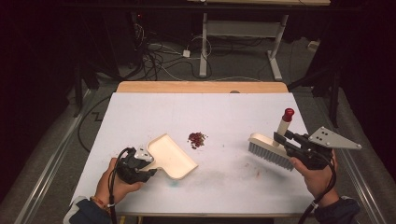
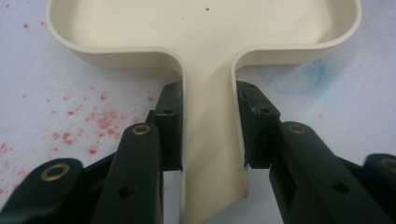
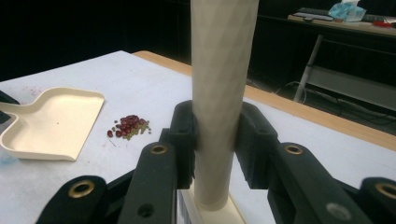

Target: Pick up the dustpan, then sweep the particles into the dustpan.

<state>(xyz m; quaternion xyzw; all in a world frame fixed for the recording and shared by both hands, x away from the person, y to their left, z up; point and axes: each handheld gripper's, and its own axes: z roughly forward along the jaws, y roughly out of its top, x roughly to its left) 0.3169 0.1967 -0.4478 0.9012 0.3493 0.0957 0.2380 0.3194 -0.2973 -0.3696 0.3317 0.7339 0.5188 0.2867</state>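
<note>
Scanning from the left edge of the bench to the right, line by line:

Left hand: came in from the bottom left of the high view, wrapped around the left gripper [image 1: 148, 164] near the front edge of the bench [image 1: 140, 107].

Left gripper state: its black jaws pinched the flat handle of the dustpan [image 2: 210, 140], one pad on each side edge, as the left gripper view showed; the left gripper [image 2: 210, 135] pointed along the handle toward the pan.

Dustpan: cream-coloured, lying flat on the white bench top, its handle toward the person and its open lip turned toward the middle of the bench; the dustpan [image 1: 170, 156] sat left of centre.

Bench surface by the dustpan: faint red specks and a pale blue smear [image 2: 310, 77] marked the white top just beside the pan's rear wall.

Pile of beans: a small heap of dark red and greenish beans [image 1: 197, 139] lay near the bench centre, just beyond the pan's open lip and apart from it; the right gripper view showed the beans [image 3: 128, 127] between pan and brush.

Brush: the brush [image 1: 268, 150] stood right of centre, grey bristles down on the bench, its cream handle rising tilted to a red tip [image 1: 288, 113].

Right gripper state: the right gripper [image 3: 217, 135] was clamped on the brush handle [image 3: 219, 93], pads pressed on both sides just above the brush head.

Right hand: entered from the bottom right, holding the right gripper [image 1: 280, 139].
</note>
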